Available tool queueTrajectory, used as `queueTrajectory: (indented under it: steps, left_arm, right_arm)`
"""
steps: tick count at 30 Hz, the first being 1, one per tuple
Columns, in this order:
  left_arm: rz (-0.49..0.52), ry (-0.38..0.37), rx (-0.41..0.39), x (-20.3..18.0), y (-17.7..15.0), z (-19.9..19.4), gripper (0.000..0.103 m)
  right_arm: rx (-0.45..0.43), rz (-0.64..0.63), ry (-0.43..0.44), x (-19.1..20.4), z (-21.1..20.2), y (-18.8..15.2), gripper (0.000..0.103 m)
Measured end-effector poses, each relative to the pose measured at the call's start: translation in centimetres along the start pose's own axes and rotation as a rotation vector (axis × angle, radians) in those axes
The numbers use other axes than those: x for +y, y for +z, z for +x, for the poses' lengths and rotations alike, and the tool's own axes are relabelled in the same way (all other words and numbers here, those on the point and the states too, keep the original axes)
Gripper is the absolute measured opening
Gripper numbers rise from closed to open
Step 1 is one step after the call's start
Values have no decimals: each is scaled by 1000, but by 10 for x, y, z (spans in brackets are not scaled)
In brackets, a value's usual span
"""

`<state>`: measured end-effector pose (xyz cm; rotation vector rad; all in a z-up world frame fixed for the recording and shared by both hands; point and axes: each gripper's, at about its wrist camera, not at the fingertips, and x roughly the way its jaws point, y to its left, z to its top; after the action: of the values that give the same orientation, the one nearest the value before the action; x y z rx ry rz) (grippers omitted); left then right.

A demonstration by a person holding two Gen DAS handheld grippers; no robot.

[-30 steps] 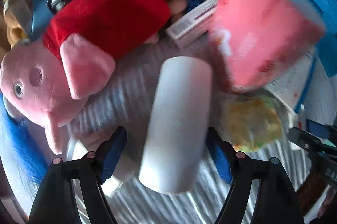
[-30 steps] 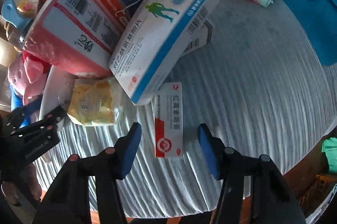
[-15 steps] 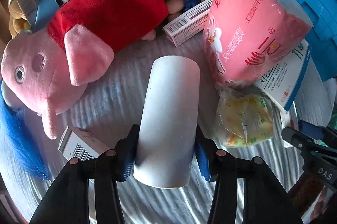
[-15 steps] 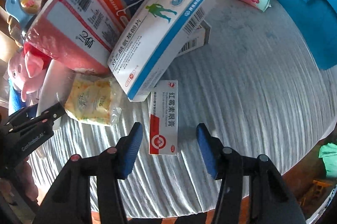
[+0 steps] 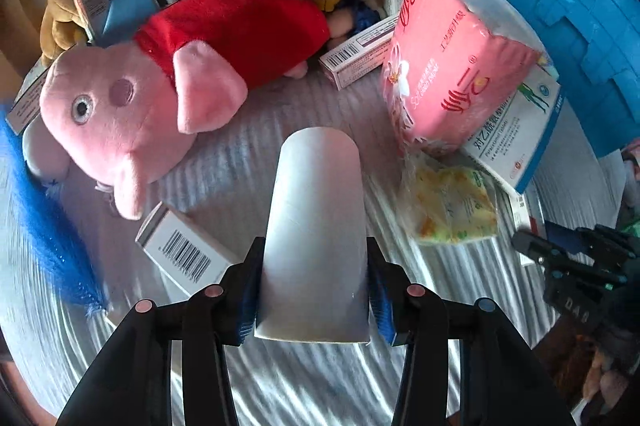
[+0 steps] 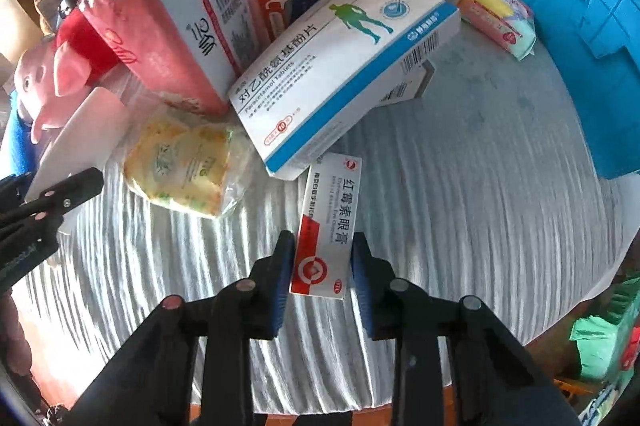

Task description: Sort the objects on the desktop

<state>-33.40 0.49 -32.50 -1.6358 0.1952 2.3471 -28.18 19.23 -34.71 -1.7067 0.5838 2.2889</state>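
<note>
The left gripper (image 5: pixel 314 300) is clamped on a plain white cylinder (image 5: pixel 316 226), its blue pads pressed against both sides near the tube's lower end; the tube is smooth, matt and unmarked, rounded at the far end, and points toward 12 o'clock above the grey ribbed tablecloth (image 5: pixel 280 386). At 10 o'clock from it lies a pink plush pig (image 5: pixel 132 106) in a red top; at 8 o'clock sits a small white barcode box (image 5: pixel 180 250), close beside the left finger; at 2 o'clock leans a pink tissue pack (image 5: pixel 452 66), with a yellow wrapped packet (image 5: pixel 448 204) below it at 3 o'clock.

The right gripper (image 6: pixel 322 270) is closed on a slim ointment box (image 6: pixel 330 226), white above and red below with a round red-and-white emblem, Chinese lettering running along its length; the pads grip its nearer end and the box points toward 12 o'clock, its far tip just under the edge of a large white-and-blue tablet box (image 6: pixel 344 66) that bears a green human figure. At 10 o'clock from the ointment box rests the yellow wrapped packet (image 6: pixel 184 166); the pink tissue pack (image 6: pixel 172 14) stands tilted at 11 o'clock; a blue crate (image 6: pixel 580 6) fills 2 o'clock; a pastel tissue packet (image 6: pixel 498 14) lies near it.
</note>
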Motion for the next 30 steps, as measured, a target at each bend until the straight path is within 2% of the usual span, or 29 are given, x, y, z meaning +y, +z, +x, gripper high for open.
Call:
queueTrajectory:
  steps: [2, 9, 16, 24, 27, 30]
  left_arm:
    - [-2, -1, 5, -1, -4, 1, 45]
    - [-12, -16, 24, -2, -13, 5, 45]
    - [-20, -28, 4, 0, -21, -13, 45]
    - [-17, -39, -26, 2, -22, -38, 45]
    - [-12, -42, -39, 3, -20, -49, 45]
    - [-7, -44, -48, 3, -17, -56, 45]
  right_arm:
    - [-2, 25, 30, -7, 0, 1, 28]
    - [-9, 52, 37, -16, 2, 9, 28]
    - [-20, -29, -34, -12, 5, 9, 28]
    - [-74, -48, 25, -29, -37, 12, 27]
    - [-80, -40, 27, -27, -41, 26, 27]
    - [-64, 24, 91, -38, -33, 33, 27]
